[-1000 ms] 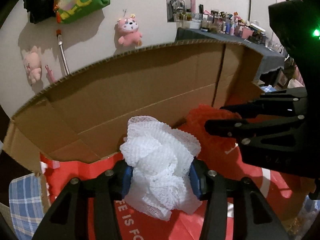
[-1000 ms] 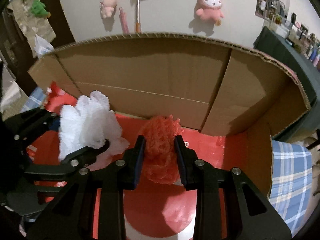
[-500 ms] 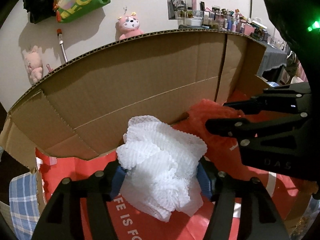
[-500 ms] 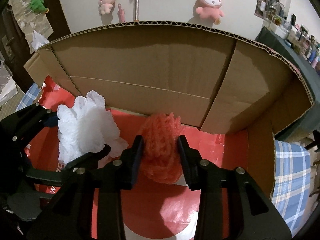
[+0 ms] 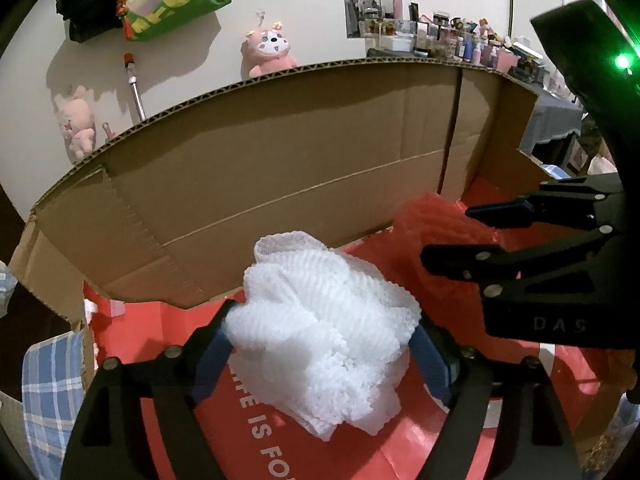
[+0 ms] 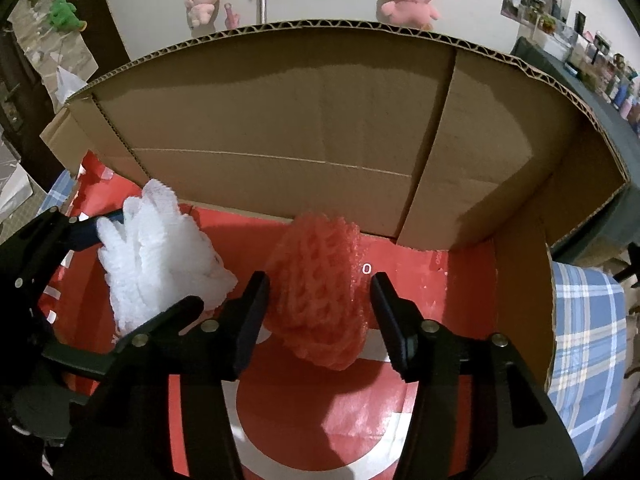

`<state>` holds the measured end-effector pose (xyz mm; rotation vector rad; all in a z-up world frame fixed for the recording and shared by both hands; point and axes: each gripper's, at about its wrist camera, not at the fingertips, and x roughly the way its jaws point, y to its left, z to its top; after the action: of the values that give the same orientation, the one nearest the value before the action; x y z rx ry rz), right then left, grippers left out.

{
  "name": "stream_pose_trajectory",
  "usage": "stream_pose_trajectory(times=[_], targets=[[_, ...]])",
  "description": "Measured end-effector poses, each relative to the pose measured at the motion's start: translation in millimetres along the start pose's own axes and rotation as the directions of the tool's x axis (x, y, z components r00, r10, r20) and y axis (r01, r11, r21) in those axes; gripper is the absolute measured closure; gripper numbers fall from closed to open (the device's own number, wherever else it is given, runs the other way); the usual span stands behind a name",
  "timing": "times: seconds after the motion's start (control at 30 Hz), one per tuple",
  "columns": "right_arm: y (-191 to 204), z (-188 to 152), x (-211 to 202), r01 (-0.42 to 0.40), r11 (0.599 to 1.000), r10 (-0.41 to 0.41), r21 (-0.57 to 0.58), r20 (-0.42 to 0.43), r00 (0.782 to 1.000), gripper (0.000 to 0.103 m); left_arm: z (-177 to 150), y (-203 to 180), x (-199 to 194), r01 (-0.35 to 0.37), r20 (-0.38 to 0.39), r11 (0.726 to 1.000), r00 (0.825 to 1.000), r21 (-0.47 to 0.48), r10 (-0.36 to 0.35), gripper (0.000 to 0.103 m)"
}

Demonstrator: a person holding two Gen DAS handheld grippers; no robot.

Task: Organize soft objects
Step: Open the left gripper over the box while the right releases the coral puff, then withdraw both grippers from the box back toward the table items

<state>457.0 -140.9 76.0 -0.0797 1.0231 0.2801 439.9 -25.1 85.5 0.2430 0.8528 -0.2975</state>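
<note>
Both grippers point down into a big brown cardboard box [image 5: 280, 184] with a red paper sheet with white letters [image 5: 256, 436] on its floor.

The left gripper [image 5: 324, 344] has a fluffy white foam net ball [image 5: 320, 336] between its blue pads. Its jaws have just been opening. They stand wide apart now, and the white ball puffs out to fill the gap and brushes both pads. The ball sits on the red sheet near the middle of the left wrist view.

The right gripper [image 6: 316, 300] has a soft red foam net ball [image 6: 316, 292] between its black fingers. Its jaws have just been opening too. They stand apart, with a small gap at the finger at 3 o'clock of the ball. The red ball rests on the red sheet, close to the back wall of the box.

In the right wrist view the white ball lies at 9 o'clock of the red ball, near it but not touching.

A pink plush toy [image 6: 408, 0] hangs on the wall at 12 o'clock.
</note>
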Motion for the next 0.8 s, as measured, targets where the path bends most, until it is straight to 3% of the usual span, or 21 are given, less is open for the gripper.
stream_pose_trajectory(times=[0.07, 0.17, 0.43, 0.8], targets=[[0.6, 0.9, -0.3, 0.0, 1.0, 0.0, 0.005, -0.002, 1.0, 0.05, -0.4, -1.1, -1.9, -0.005, 0.002, 1.0, 1.0, 0.003, 0.005, 0.018], [1.3, 1.8, -1.7, -0.002, 1.0, 0.002, 0.012, -0.002, 1.0, 0.039, -0.5, 0.1, -5.2, -0.015, 0.008, 1.0, 1.0, -0.001, 0.015, 0.014], [1.2, 0.4, -18.7, 0.006, 1.0, -0.006, 0.021, 0.021, 1.0, 0.039, 1.8, 8.0, -28.7, -0.027, 0.049, 0.999, 0.998, -0.04, 0.029, 0.007], [3.6, -12.7, -98.1, 0.018, 0.999, -0.022, 0.035, 0.132, 0.991, 0.033, -0.7, 9.0, -118.7, -0.027, 0.187, 0.994, 0.981, -0.108, 0.047, 0.0]])
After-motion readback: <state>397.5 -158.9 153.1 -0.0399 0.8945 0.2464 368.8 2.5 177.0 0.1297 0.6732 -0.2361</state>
